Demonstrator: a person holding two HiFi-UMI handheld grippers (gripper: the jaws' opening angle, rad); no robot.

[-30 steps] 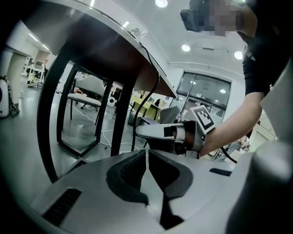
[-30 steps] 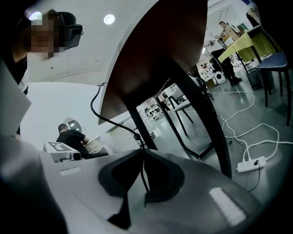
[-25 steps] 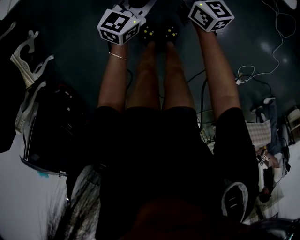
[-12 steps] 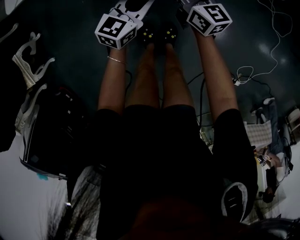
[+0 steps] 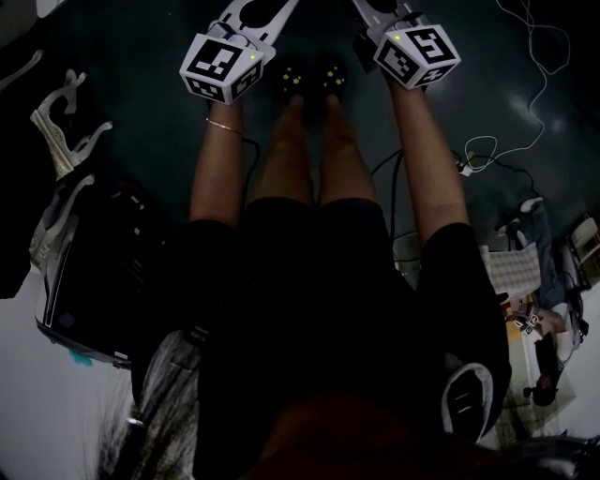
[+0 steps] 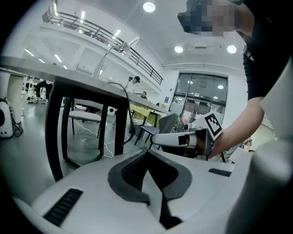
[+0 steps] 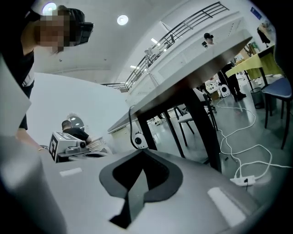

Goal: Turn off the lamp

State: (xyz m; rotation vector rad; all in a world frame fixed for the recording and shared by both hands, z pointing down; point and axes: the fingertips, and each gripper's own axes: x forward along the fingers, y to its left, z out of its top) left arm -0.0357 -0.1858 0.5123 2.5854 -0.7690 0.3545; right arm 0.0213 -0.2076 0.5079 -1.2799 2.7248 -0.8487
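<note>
My left gripper and right gripper are held out side by side over the person's legs and shoes, above a dark floor. Both are shut with nothing between the jaws, as the left gripper and the right gripper show in their own views. Each gripper view looks up at the underside of a black-legged table from below its top. A thin-armed lamp stands on that table top, far from both grippers. The right gripper also shows in the left gripper view.
A white cable loops over the floor at the right, ending in a power strip. A black cord hangs off the table edge. Chairs stand beyond the table. A dark bag and white hangers lie at the left.
Both grippers have risen and drifted toward the top of the head view, the left one a little leftward. Neither has taken hold of anything.
</note>
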